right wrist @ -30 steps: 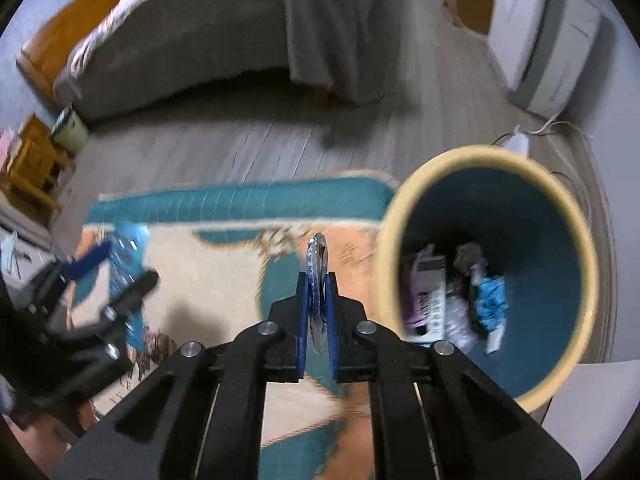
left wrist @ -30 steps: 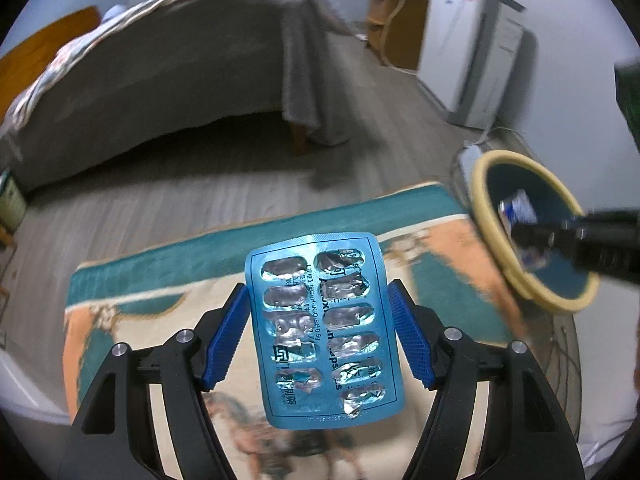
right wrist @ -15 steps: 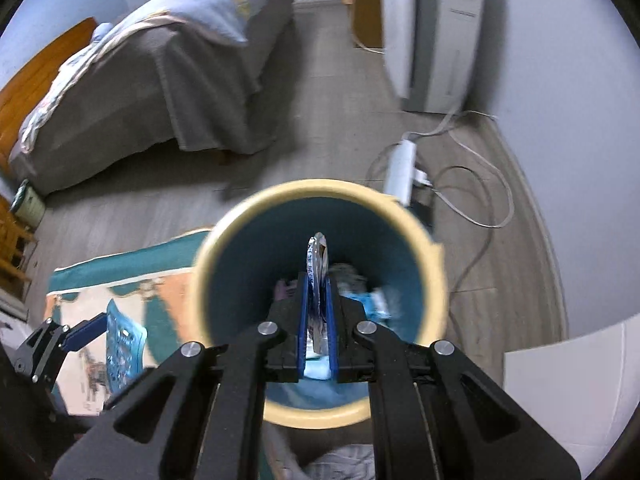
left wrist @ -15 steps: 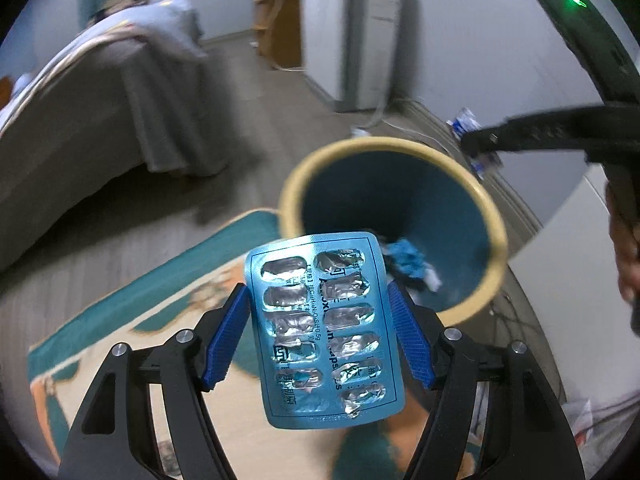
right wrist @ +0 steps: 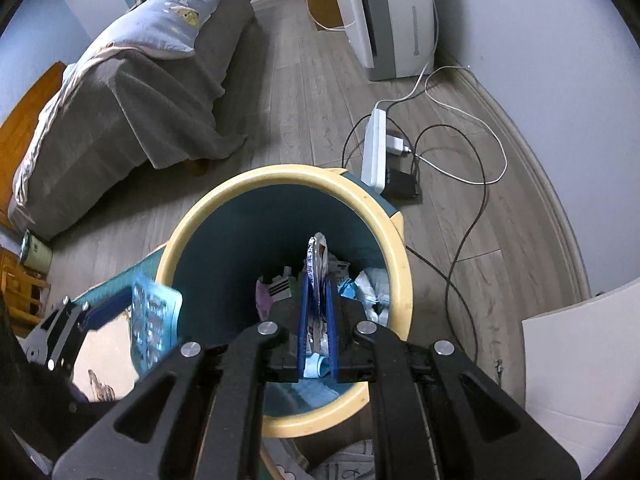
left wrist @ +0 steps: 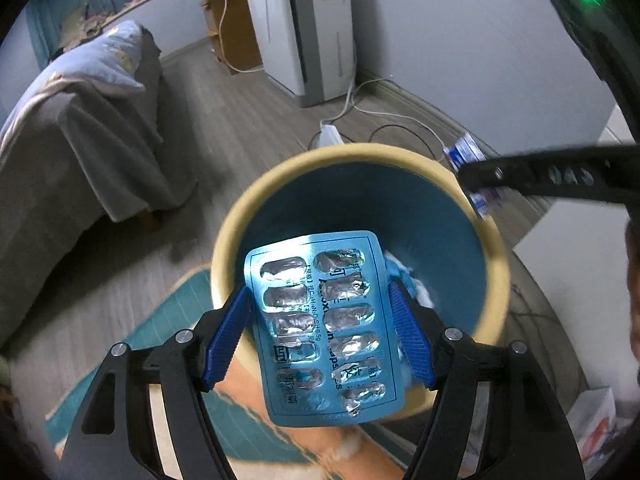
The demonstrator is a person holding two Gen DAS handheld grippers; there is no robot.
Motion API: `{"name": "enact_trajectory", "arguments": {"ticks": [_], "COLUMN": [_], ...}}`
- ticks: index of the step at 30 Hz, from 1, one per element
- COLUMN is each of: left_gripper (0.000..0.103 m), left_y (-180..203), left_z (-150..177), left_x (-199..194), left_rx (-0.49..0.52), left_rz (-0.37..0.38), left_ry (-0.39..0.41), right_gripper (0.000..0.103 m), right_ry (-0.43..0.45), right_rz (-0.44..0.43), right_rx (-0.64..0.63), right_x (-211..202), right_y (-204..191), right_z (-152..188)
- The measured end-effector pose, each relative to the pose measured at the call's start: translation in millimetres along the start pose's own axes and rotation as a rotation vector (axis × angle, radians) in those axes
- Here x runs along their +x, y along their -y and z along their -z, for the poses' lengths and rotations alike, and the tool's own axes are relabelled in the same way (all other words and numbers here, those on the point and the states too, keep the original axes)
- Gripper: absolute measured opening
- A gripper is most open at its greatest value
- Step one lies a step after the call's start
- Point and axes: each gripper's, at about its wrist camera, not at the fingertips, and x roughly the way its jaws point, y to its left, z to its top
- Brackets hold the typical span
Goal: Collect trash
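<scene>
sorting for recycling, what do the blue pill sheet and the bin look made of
Pill sheet: likely foil-backed plastic; torn pockets show crinkled, shiny silver.
Bin: probably plastic; smooth, matte cream rim, teal wall.

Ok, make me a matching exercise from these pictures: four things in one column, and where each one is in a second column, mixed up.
Things:
1. blister pack
2. foil wrapper
3. power strip
4. crumpled trash

Places:
A. on the wood floor behind the bin
B. at the bottom of the bin
C. clamped in the right gripper over the bin's opening
D. held between the left gripper's blue pads, near the bin's rim

Pairs: 1-D, 2-C, 3-A, 4-B
</scene>
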Motion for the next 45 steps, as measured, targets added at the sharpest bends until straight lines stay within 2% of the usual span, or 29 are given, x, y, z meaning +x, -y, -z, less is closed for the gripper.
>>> {"name": "enact_trajectory", "arguments": {"ticks": [3,5,10,15,18,23,25,26,27,34,39,40,41,43,44,45], "left_gripper": [0.073,0.079,0.079,0.079,0.079,0.079,0.079,0.079,0.079,0.079,0.079,0.080,0.087,0.096,0.096,0.097], "left_y": [-10,-19,-37,-49,-57,-66,-68,-68,-68,-56,-48,-48,-47,-47,-46,-46], "left_z": [-9,-7,4,18,25,29,30,30,30,34,40,41,42,43,43,44], "left_x": [6,9,13,6,1,0,1,1,2,3,-16,-24,-32,-48,-57,-65], "left_rx": [-0.032,-0.059,-0.098,-0.094,-0.100,-0.112,-0.118,-0.120,-0.121,-0.120,-0.136,-0.148,-0.159,-0.176,-0.181,-0.185], "left_rz": [-0.014,-0.019,-0.022,-0.045,-0.048,-0.052,-0.050,-0.048,-0.045,-0.019,0.001,0.010,0.016,0.005,-0.001,-0.005], "left_ry": [0.013,0.014,0.010,0.020,0.017,0.023,0.021,0.021,0.021,0.020,0.027,0.031,0.032,0.037,0.038,0.033], "right_gripper": [0.008,0.008,0.008,0.008,0.008,0.010,0.020,0.032,0.039,0.041,0.041,0.041,0.042,0.057,0.072,0.079], "right_ry": [-0.002,-0.007,-0.038,-0.071,-0.041,0.008,0.013,0.012,0.016,0.016,0.025,0.026,0.026,0.031,0.035,0.043], "right_rz": [-0.004,-0.006,0.013,0.026,-0.005,0.013,0.002,-0.004,-0.001,0.039,0.087,0.081,0.078,0.094,0.098,0.097], "right_rx": [0.004,-0.004,-0.058,-0.086,-0.078,-0.088,-0.070,-0.066,-0.063,-0.077,-0.144,-0.147,-0.150,-0.147,-0.137,-0.122], "right_x": [4,7,24,46,48,45,44,44,43,36,16,9,-1,-18,-27,-39], "right_y": [-1,-3,-17,-33,-42,-52,-49,-49,-47,-39,-41,-41,-42,-43,-43,-42], "right_z": [-3,-3,2,4,-1,-9,-11,-11,-11,-6,0,3,5,10,13,19]}}
